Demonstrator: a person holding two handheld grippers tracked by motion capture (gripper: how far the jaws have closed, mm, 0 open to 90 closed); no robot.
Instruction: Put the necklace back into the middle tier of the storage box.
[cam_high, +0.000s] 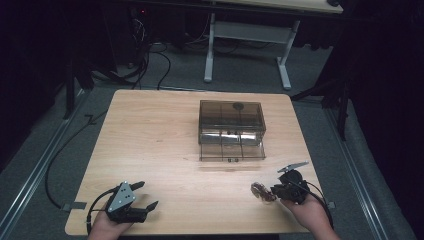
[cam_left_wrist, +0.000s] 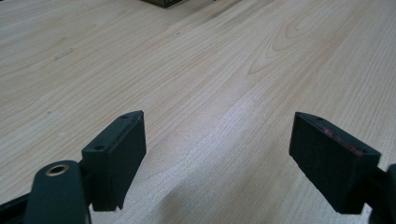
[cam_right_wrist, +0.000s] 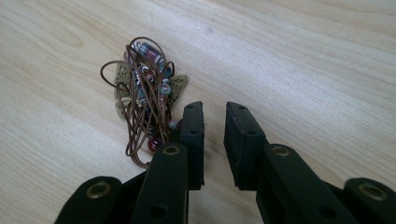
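A tangle of brown cord with red and silver beads and brass leaf charms, a necklace (cam_right_wrist: 142, 88), lies on the wooden table (cam_high: 165, 145) near its front right corner (cam_high: 262, 191). My right gripper (cam_right_wrist: 215, 109) rests just beside it, its jaws a narrow gap apart with nothing between them; the cord touches the outer side of one jaw. In the high view that right gripper (cam_high: 274, 191) points left toward the necklace. My left gripper (cam_high: 149, 194) sits at the front left with its jaws wide apart (cam_left_wrist: 217, 126) over bare wood.
A smoky transparent box (cam_high: 231, 117) stands at the table's middle back, with a divided drawer (cam_high: 231, 151) pulled out toward me. Beyond the table there are cables on the floor and the white legs of another desk (cam_high: 285, 70).
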